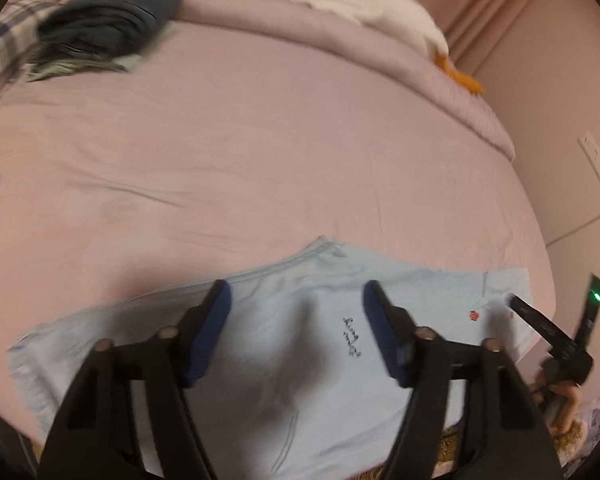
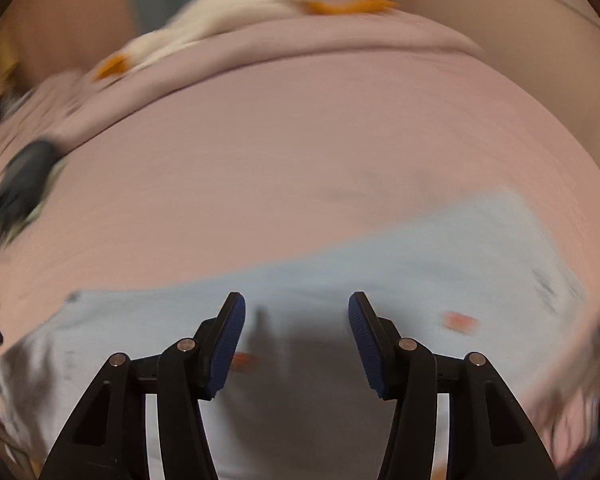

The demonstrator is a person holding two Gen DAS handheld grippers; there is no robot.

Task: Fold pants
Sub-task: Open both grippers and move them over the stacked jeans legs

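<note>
The light blue pants (image 1: 300,340) are lying flat at the bed's (image 1: 260,160) near edge, giving clear access for folding. The left gripper (image 1: 297,326) and right gripper (image 2: 296,340) are hovering above, fingers half open, gripping nothing.

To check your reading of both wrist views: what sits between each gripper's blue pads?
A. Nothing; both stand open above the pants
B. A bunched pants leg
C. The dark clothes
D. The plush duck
A: the left gripper and right gripper show open gaps above the flat light-blue pants.
</note>
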